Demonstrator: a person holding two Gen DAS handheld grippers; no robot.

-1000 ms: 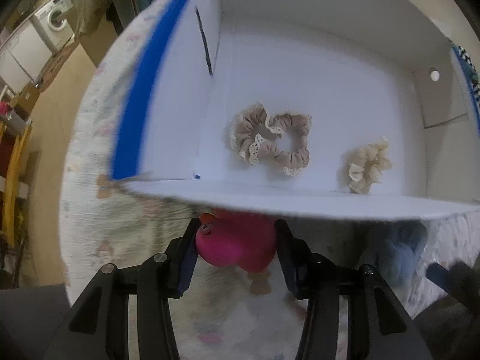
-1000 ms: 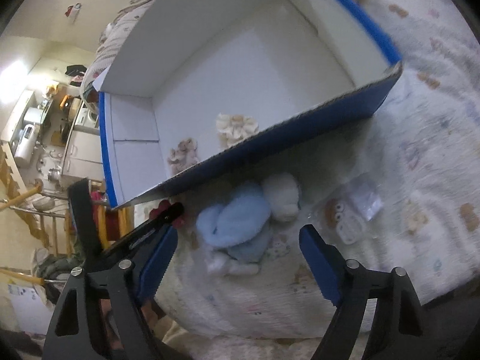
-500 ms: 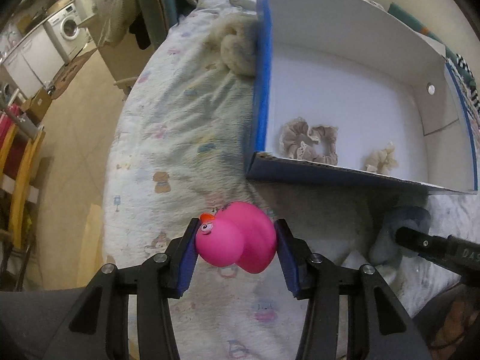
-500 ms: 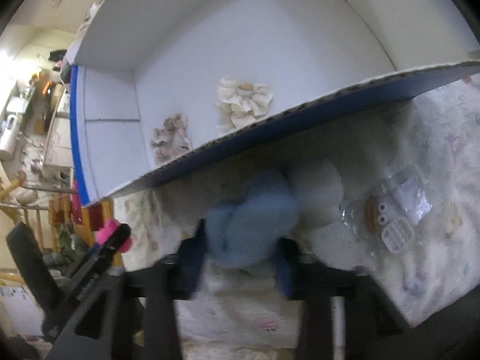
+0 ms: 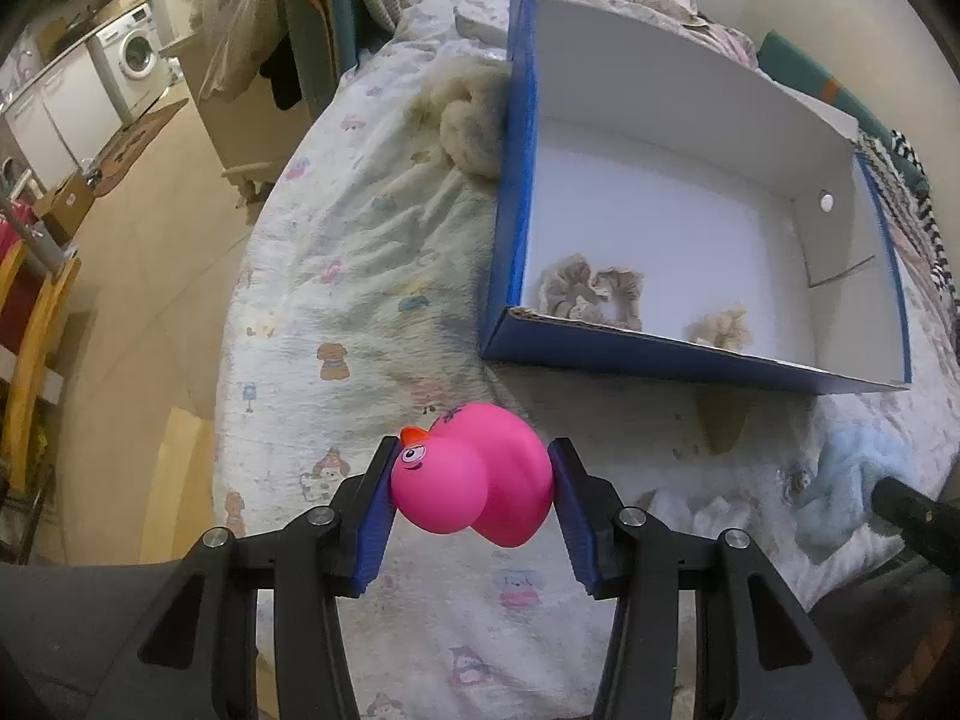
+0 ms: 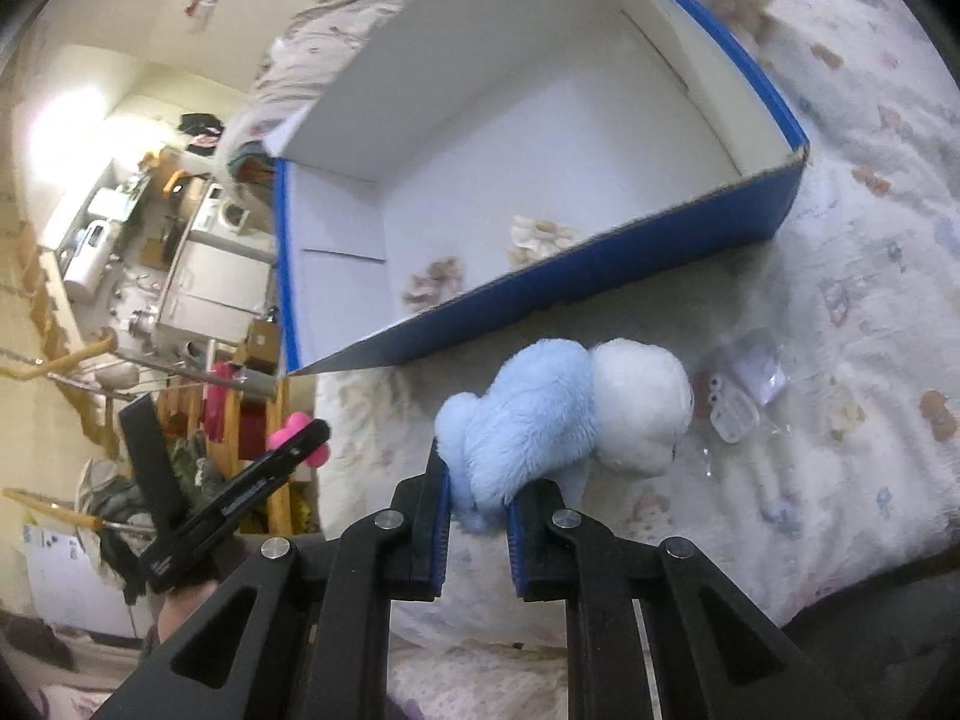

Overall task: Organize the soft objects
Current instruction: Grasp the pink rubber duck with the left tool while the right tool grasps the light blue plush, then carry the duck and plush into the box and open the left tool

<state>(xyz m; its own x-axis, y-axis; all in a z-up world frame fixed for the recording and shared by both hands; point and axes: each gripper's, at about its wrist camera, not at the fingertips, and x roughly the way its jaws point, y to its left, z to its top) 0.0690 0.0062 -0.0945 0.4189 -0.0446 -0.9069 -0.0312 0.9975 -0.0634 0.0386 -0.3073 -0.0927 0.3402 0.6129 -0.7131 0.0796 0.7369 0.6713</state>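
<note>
Plush toy [image 6: 540, 414], fluffy, pale blue and white

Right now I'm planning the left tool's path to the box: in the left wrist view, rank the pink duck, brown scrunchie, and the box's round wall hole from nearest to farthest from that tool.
1. Pink duck: clamped between the left tool's pads.
2. Brown scrunchie: inside the box, near its front left corner.
3. Round hole: in the box's far right wall.
</note>
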